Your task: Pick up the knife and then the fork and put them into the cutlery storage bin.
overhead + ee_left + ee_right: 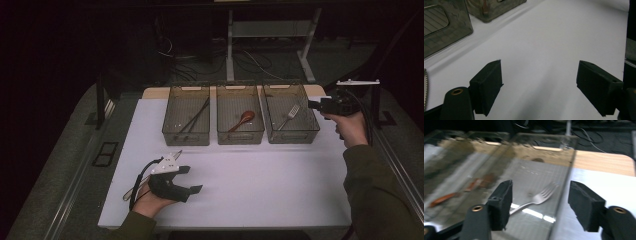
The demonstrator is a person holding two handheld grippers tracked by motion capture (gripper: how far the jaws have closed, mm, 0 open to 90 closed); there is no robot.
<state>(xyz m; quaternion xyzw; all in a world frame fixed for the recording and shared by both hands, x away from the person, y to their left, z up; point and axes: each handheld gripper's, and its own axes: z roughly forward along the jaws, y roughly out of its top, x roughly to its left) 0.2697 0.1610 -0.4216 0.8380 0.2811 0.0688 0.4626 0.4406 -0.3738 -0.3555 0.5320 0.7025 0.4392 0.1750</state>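
On the near left of the white counter point(260, 180), the left gripper point(192, 179) lies low in the person's hand, its jaws spread wide with nothing between them; in the left gripper view they frame bare counter, with the bins off at the upper left. Beyond it, along the far edge, stand three clear bins in a row. The left bin point(186, 116) holds a pair of dark chopsticks point(196, 116) lying on a slant, and the middle bin point(240, 115) holds a red-brown spoon point(242, 120). The right bin point(291, 114) holds the fork point(289, 117), which lies flat on the bin's floor, its tines toward the far right corner and its handle running back toward the near left. At the right end of the row the right gripper point(311, 104) is held up beside the right bin's outer wall, pointing leftward over it. Its jaws stand well apart and hold nothing; in the right gripper view the fork point(534, 201) lies ahead and below, between the two black pads but apart from both, its tines pointing away to the right. The right hand is much the nearer to the fork, and the left is well apart from it across the counter. Any fresh grip would have to come down into the bin from above, with the jaws turned across the fork's slanted handle.
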